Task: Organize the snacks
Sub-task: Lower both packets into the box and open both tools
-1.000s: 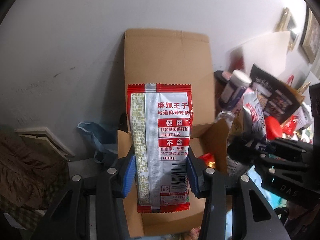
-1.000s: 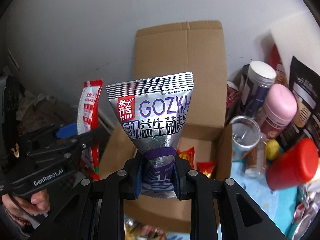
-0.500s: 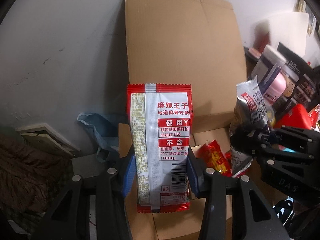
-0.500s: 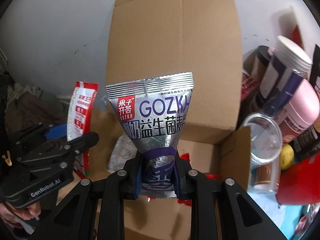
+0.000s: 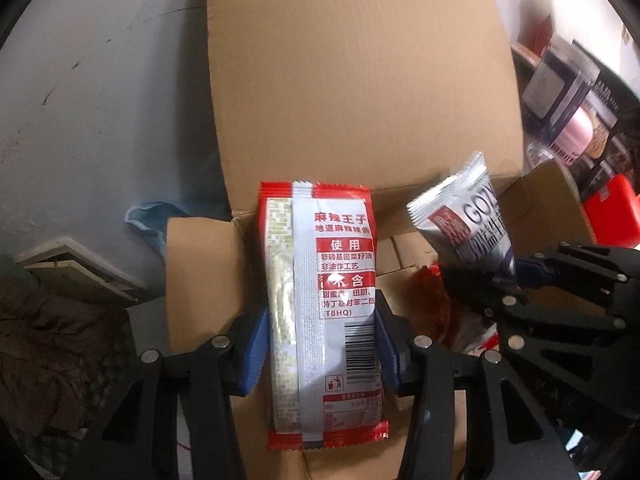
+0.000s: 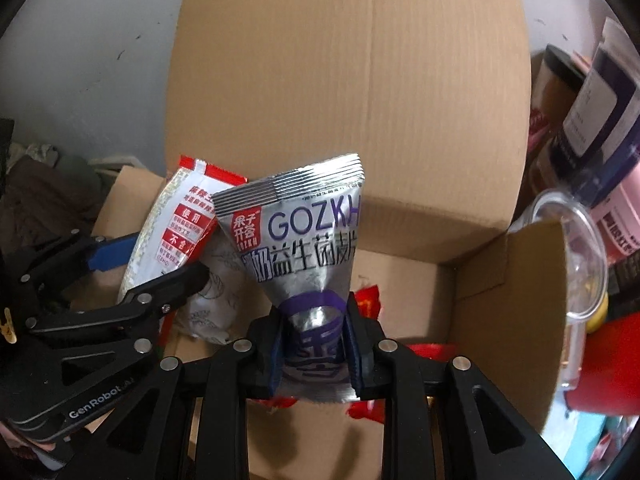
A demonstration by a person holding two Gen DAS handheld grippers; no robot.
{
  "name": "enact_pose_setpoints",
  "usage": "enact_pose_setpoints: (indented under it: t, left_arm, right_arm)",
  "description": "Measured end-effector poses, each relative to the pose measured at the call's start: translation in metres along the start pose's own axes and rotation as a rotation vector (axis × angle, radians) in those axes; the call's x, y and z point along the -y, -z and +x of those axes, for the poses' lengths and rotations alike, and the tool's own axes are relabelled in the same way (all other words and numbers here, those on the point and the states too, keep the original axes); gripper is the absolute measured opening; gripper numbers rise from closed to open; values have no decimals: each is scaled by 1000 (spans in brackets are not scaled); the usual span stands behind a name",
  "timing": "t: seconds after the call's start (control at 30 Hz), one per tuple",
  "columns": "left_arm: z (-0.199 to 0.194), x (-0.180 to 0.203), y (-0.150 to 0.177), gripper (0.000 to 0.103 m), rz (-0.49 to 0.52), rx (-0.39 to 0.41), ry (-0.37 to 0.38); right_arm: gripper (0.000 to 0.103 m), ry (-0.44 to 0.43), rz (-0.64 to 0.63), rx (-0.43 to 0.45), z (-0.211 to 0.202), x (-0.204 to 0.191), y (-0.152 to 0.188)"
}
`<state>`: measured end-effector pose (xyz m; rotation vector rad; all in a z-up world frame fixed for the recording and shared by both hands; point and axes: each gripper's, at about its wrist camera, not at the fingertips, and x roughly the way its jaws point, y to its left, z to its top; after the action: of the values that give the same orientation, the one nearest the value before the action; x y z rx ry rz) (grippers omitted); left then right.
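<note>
Two hand-held grippers hang side by side over an open cardboard box [image 6: 472, 284], each carrying one snack packet. Nearest the lens in the left wrist view, the left gripper [image 5: 322, 344] pinches a red-and-white packet [image 5: 324, 304] across its middle, the blue pads pressing both long edges; its jaws are just beginning to ease apart, the packet between them and upright above the box mouth. In the right wrist view, the right gripper [image 6: 316, 346] clamps the narrow lower end of a silver GOZKH pouch [image 6: 304, 248] with purple print, and its jaws are likewise starting to open with the pouch between them, the pouch's wide sealed top fanning upward.

Below the two packets, inside the box, lie red wrappers [image 6: 366, 300] and a pale crumpled packet [image 6: 212, 308]; their exact count cannot be told, since the grippers cover much of the floor of the box. The box's tall rear flap [image 6: 352, 100] stands upright against a grey wall [image 5: 100, 100], and one side flap stands on each side of the opening.

Beyond the right side flap, outside the box, stand a clear plastic cup [image 6: 576, 248], a pink canister [image 6: 616, 208] and a dark-labelled canister [image 6: 592, 108], close together, with a red object [image 6: 600, 360] in front of them.
</note>
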<state>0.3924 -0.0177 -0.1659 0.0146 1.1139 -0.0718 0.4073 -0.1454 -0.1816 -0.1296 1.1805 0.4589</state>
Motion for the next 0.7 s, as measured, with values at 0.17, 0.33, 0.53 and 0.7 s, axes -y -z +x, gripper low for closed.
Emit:
enact_pose_setpoints:
  t: [0.17, 0.33, 0.53, 0.7]
  left_arm:
    - [2, 6, -2, 48, 16, -20, -28]
    - [-11, 6, -2, 53, -3, -12, -40]
    - [-42, 11, -3, 54, 7, 36, -41]
    - [-75, 14, -7, 54, 15, 84, -21]
  right_arm:
    - [43, 52, 9, -28, 2, 0, 4]
    - [53, 76, 23, -13, -16, -2, 7]
    - [53, 95, 35, 12, -44, -6, 12]
    - [53, 103, 49, 49, -78, 0, 27]
